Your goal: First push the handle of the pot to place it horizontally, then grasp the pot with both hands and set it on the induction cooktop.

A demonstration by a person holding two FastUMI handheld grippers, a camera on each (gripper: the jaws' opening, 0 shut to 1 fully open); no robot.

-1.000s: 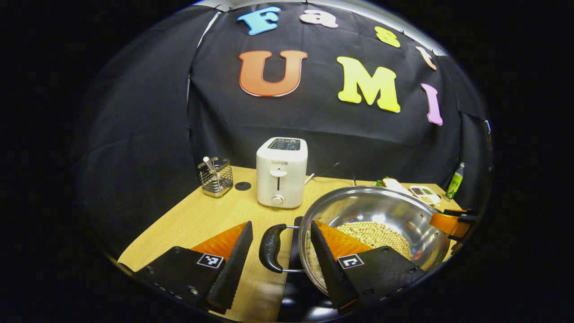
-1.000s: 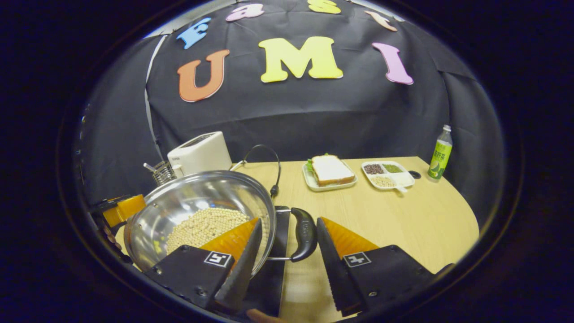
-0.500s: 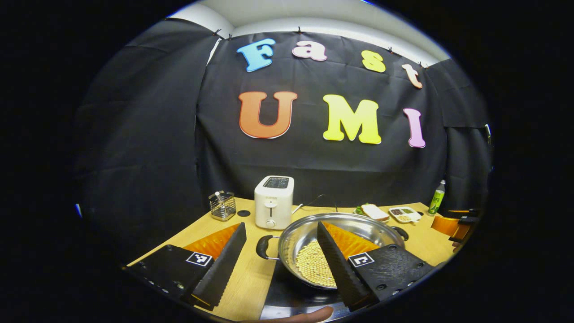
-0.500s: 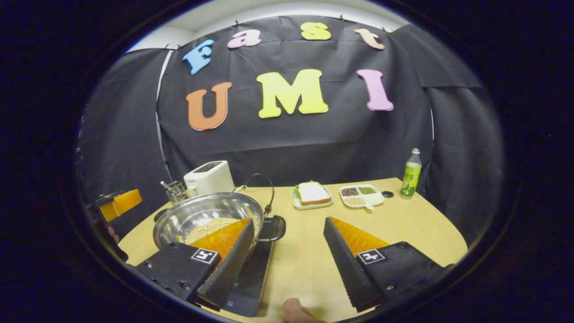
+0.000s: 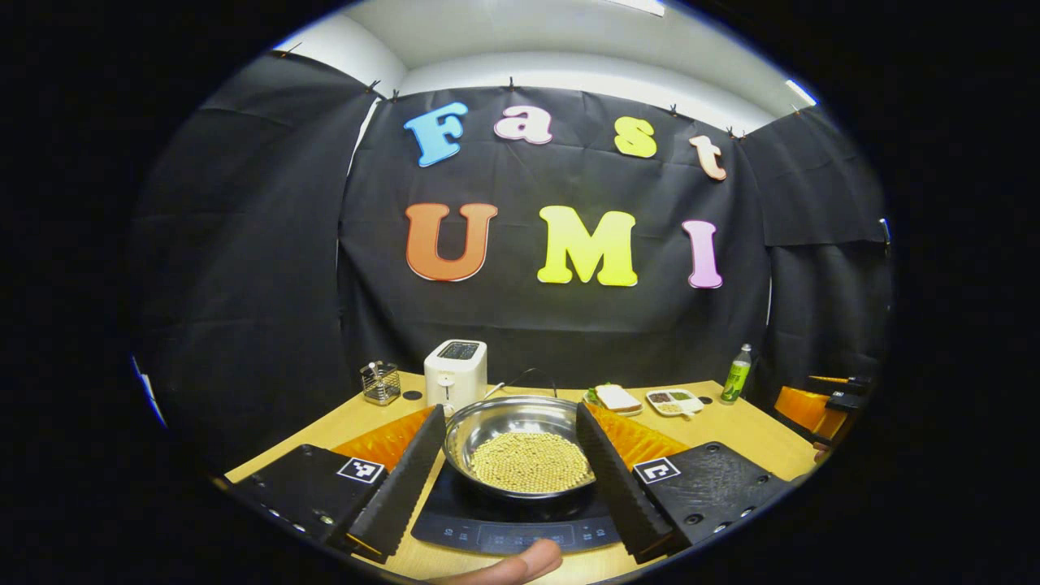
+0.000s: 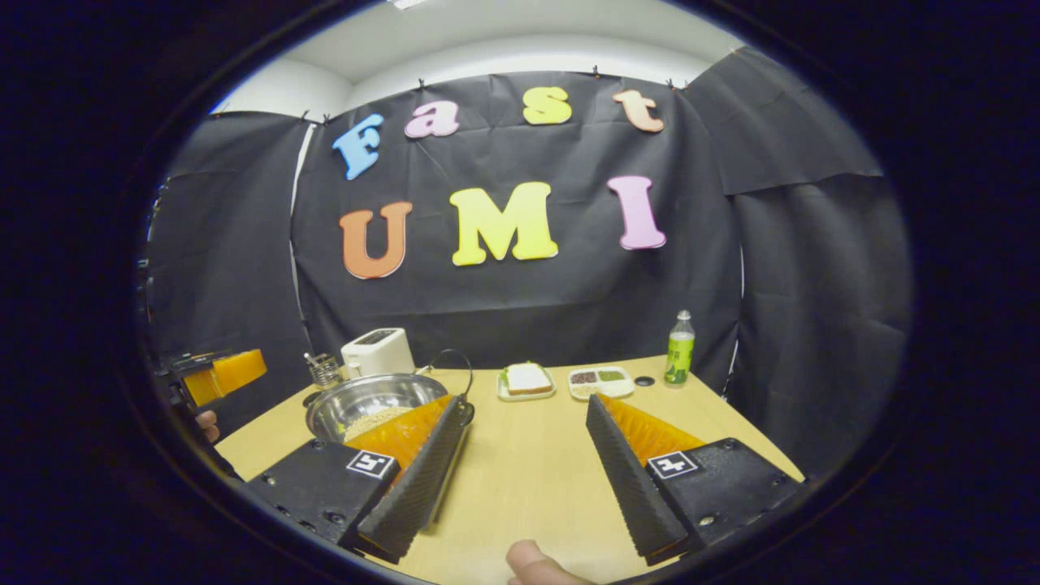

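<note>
Pot (image 5: pixel 520 443) sits on the induction cooktop (image 5: pixel 512 528) on the table (image 6: pixel 528 455), beans inside. Left hand-held gripper (image 5: pixel 512 471) is spread wide with nothing held, pot framed between its fingers but apart from them. Right hand-held gripper (image 6: pixel 520 467) is wide open over bare table, empty. Risk: a finger clipping the rim on the way out could slide the pot off-centre or spill beans.
</note>
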